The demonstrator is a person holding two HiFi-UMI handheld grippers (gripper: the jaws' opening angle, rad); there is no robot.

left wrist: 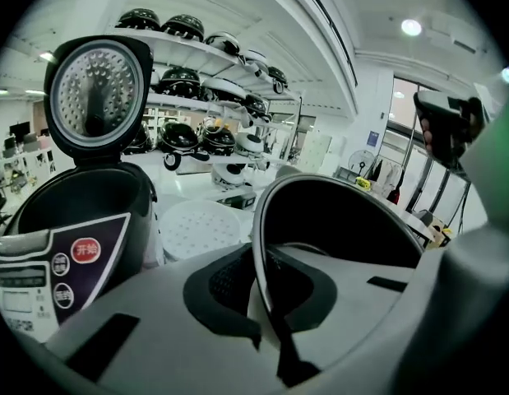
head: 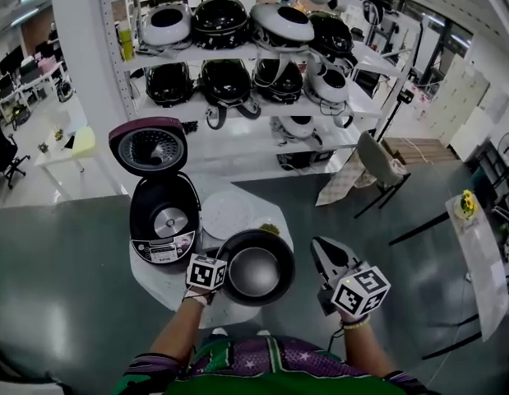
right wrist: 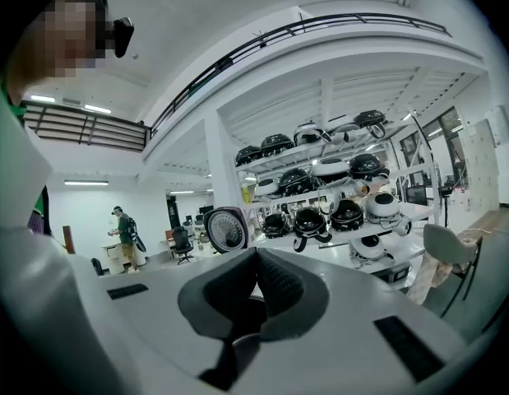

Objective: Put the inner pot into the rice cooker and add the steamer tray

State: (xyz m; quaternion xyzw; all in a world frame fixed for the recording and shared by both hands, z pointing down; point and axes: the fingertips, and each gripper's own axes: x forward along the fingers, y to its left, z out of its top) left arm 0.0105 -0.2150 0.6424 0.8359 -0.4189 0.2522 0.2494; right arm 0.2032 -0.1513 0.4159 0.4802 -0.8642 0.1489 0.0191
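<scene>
Grip: left hand-held gripper [left wrist: 266, 319] clamps rim of black round metal inner pot [head: 256, 271], lower centre | right hand-held gripper [head: 322, 247] closed, empty, lower right | open maroon-lidded rice cooker [head: 159, 220], centre-left

Two Chinese characters, 开始, are printed in white on the round red button [left wrist: 85, 250] of the rice cooker [left wrist: 90, 204], which is set in the dark control panel [left wrist: 65, 274] on its front. Smaller print is carried by the other round buttons [left wrist: 62, 264] of that panel, but it cannot be read. A small blue sign [left wrist: 374, 138] is fixed to the far wall; its wording is too small to be made out.
</scene>
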